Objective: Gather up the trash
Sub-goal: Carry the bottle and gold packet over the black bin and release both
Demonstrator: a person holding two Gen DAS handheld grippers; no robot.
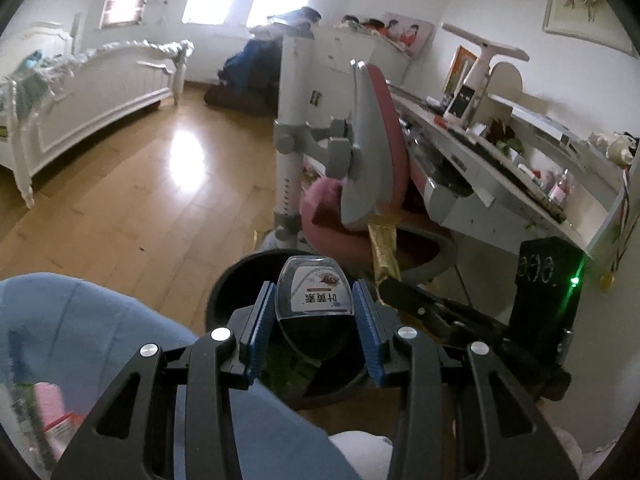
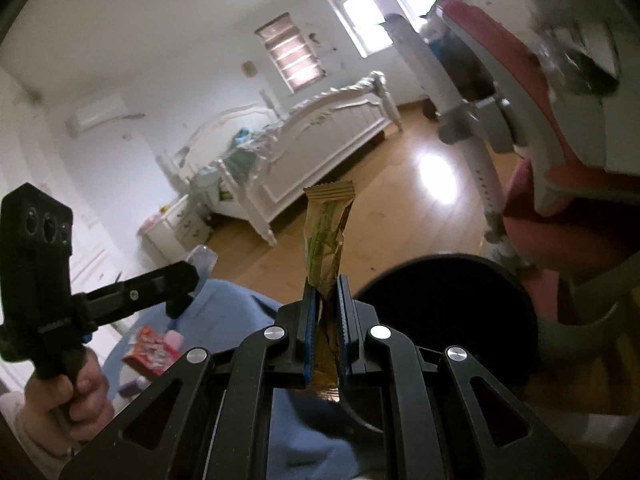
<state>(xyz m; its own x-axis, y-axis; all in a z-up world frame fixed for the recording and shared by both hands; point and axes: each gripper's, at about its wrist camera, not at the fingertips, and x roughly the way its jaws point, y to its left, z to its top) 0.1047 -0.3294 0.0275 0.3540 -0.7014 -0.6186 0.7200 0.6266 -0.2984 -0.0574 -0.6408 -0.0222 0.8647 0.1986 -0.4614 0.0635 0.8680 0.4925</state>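
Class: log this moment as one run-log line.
left claw: holds clear packet | right claw: holds gold wrapper | black bin: below

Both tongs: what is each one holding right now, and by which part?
Left tongs clamp a clear labelled plastic package across its sides. Right tongs pinch a gold wrapper near its lower end.

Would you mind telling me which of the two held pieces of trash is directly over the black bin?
The clear plastic packet in the left claw; the gold wrapper sits beside the bin.
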